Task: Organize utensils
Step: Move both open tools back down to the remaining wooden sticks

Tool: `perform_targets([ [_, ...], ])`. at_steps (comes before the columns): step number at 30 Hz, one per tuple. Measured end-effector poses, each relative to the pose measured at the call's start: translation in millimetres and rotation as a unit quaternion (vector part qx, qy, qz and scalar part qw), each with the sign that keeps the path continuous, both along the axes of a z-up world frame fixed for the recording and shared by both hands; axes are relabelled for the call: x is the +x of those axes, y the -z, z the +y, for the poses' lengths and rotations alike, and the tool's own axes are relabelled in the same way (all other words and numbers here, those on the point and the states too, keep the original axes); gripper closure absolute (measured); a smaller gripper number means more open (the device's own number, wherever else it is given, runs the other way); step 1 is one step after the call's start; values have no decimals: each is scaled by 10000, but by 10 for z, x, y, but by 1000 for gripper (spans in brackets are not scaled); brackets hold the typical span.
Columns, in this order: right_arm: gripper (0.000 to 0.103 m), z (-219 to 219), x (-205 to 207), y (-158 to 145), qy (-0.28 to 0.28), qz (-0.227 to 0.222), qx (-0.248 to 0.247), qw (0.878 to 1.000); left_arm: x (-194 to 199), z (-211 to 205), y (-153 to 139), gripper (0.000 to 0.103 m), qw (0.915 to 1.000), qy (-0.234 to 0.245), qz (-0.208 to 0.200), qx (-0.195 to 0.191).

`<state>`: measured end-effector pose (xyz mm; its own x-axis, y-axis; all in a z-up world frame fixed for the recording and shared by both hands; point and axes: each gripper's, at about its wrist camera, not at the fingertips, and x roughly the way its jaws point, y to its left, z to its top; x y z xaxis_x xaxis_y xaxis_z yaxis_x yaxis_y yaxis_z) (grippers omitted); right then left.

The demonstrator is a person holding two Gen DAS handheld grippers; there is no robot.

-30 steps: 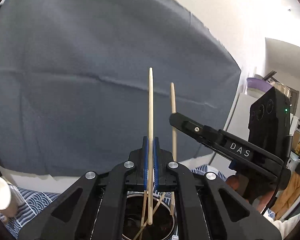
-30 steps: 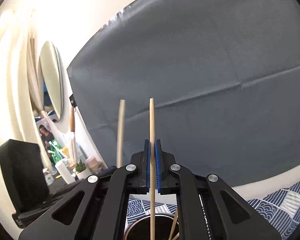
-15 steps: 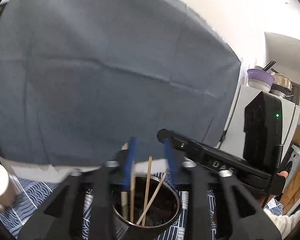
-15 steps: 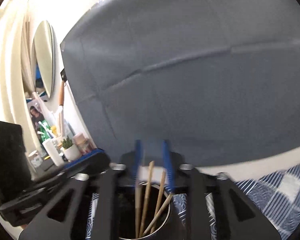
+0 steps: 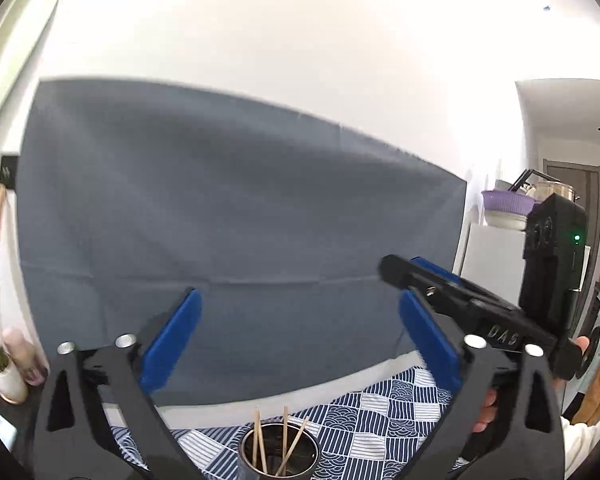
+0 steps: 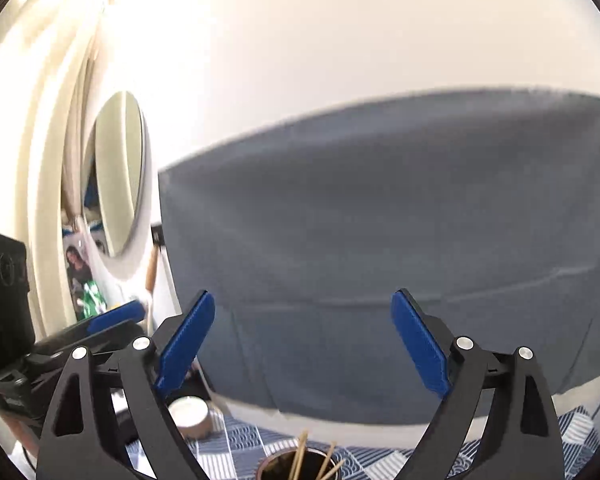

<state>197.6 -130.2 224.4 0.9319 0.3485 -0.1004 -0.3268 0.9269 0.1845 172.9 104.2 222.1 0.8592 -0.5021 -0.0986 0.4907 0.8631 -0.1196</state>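
A round metal cup [image 5: 279,456] stands on the blue patterned cloth [image 5: 384,412] low in the left wrist view, with several wooden chopsticks [image 5: 285,436] leaning inside it. The same cup [image 6: 300,467] and chopsticks [image 6: 300,454] show at the bottom edge of the right wrist view. My left gripper [image 5: 300,344] hangs well above the cup, its jaws still opening wide with nothing between the blue pads [image 5: 172,340]. My right gripper [image 6: 303,344] is likewise above the cup, jaws opening, nothing between its pads [image 6: 418,344]. The right gripper [image 5: 428,280] also appears at the right of the left wrist view.
A dark grey cloth [image 5: 220,220] hangs on the wall behind the table. A small paper cup [image 6: 190,416] sits left of the metal cup. A potted plant [image 5: 2,372] stands at far left. A mirror [image 6: 118,172] hangs on the left wall; shelves with bowls [image 5: 504,208] are at right.
Both grippers were shut on one chopstick each above the cup. They opened, the chopsticks dropped into the cup, and both grippers rose away from it.
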Motion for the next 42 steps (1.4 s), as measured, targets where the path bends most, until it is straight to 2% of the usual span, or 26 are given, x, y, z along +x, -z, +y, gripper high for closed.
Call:
perform_targets([
  [3,14,-42,-180,-245,117,-72,25,9999,-191,73,-224,5,9998,-176,-76,107],
  [6,11,-88,-362,-412,292,-109,62,9995,-356,180,-319,5,9987,-431,-73,265],
  [12,9,-139,-677,-493,669,-5,-43,9977,-583,387,-222,5,9951,-678,365,627],
  [18,9,-186,-858,-213,1197,419,-18,9919,-565,515,203,5,9872,-667,1059,986],
  [24,9,-260,-862,337,1620,1332,-2,9778,-368,562,783,6,9744,-494,1866,1152],
  [29,9,-355,-882,830,1918,1973,-27,9614,-159,520,1311,6,9558,-204,2540,1467],
  [35,9,-391,-909,1383,2180,2608,-60,9404,14,396,1914,6,9273,92,3154,2015],
  [39,9,-386,-938,1709,2305,2993,-162,9258,92,302,2270,6,9096,335,3523,2177],
  [42,9,-422,-997,2039,2441,3363,-174,9094,160,224,2475,6,8965,450,3789,2251],
])
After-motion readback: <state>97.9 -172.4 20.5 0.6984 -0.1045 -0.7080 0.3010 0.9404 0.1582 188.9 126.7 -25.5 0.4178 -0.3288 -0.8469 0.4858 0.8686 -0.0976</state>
